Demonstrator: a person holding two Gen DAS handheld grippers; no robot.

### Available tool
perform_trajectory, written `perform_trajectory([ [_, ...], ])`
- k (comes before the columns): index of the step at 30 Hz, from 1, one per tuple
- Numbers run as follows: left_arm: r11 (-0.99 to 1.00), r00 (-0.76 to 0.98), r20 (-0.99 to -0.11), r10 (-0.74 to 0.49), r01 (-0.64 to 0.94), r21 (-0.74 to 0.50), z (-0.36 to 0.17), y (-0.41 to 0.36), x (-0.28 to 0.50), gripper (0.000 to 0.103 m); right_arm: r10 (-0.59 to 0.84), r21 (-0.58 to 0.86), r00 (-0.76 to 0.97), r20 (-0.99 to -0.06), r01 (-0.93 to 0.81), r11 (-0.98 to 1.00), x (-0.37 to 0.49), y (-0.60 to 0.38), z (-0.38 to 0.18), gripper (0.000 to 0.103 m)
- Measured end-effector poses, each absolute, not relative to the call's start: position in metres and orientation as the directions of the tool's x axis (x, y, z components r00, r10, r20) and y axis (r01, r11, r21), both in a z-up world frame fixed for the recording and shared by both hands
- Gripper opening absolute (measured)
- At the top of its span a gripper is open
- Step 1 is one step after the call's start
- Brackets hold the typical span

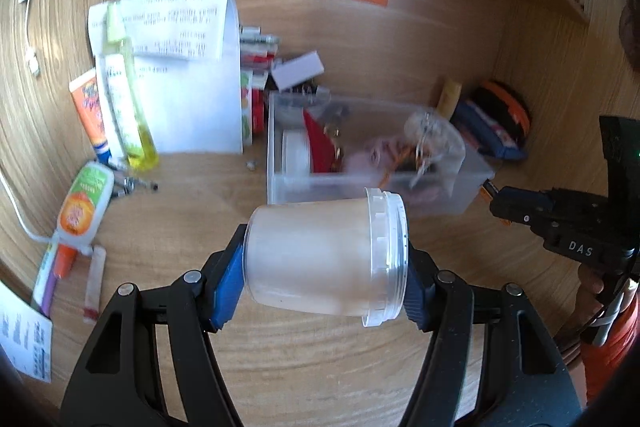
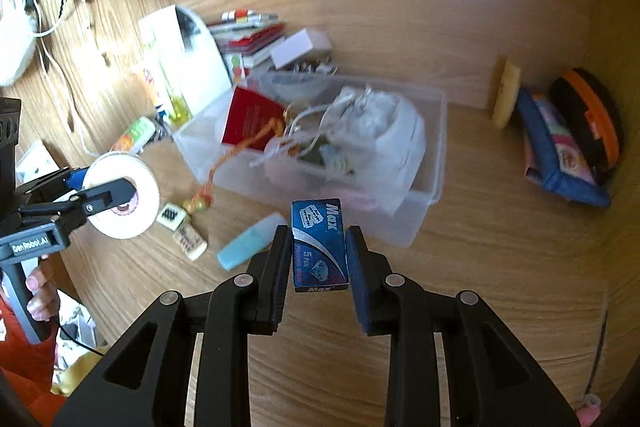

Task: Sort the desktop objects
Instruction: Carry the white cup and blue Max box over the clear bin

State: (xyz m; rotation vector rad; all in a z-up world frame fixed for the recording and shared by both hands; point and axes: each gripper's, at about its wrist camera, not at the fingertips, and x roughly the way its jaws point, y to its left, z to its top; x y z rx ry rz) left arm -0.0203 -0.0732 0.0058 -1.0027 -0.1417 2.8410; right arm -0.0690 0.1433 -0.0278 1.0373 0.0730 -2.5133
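My left gripper [image 1: 325, 262] is shut on a white frosted jar [image 1: 316, 255], which lies sideways between the blue pads above the wooden desk. The right wrist view shows that same jar [image 2: 124, 201] end-on at the left edge. My right gripper [image 2: 318, 257] is shut on a small blue "Max" razor-blade box [image 2: 318, 227], held upright just above the desk. A clear plastic bin [image 2: 434, 163] stands behind both, holding a red booklet, a white bag and tangled cords. The bin's front wall [image 1: 280, 187] lies just beyond the jar.
Tubes and a white sheet [image 1: 188, 99] stand at the back left, with a glue bottle [image 1: 82, 203] lying near them. A pale blue block [image 2: 250, 241], dice and a tasselled charm lie left of the box. A blue pouch [image 2: 560, 155] and an orange-black case lean at the right wall.
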Motion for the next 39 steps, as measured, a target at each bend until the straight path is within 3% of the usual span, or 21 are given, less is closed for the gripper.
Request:
perform_trajectory([
  [9, -0.985, -0.803, -0.571, 0.168, -0.114, -0.13, 0.038, -0.069, -0.061, 0.065, -0.313, 0.096, -0.681, -0.662, 0.337, -0.937, -0.096, 0.156, -0.015, 0.025],
  [23, -0.981, -0.727, -0.659, 0.194, -0.129, -0.146, 0.01, -0.045, -0.135, 0.065, -0.27, 0.09, -0.677, -0.685, 0.29, -0.953, -0.145, 0.163, -0.025, 0.025],
  [39, -0.984, -0.697, -0.695, 0.176, -0.149, -0.1, -0.011, -0.031, -0.156, 0.066, -0.251, 0.032, -0.65, -0.718, 0.328, -0.944, -0.161, 0.151, -0.037, 0.025],
])
